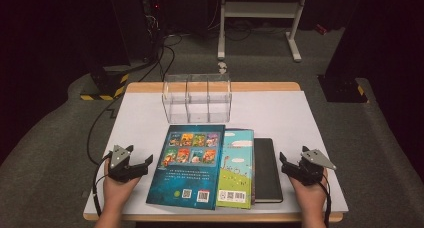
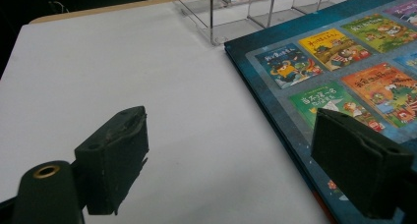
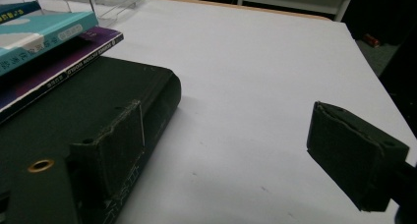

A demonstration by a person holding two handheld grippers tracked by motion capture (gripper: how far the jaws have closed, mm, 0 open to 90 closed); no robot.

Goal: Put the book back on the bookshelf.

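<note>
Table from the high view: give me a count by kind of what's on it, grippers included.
Books: 3 — blue picture book, green picture book, black book
Clear acrylic organizer: 1
Grippers: 2 — left gripper, right gripper
Total: 6

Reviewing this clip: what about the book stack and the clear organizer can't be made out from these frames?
- Black book: its cover lies mostly under the green book in the high view.
- Purple-spined book: cover hidden by the books above it, right gripper view.
- Blue book: its printed text is too small in the high view.
- Clear organizer: cut off by the top edge, left gripper view.
</note>
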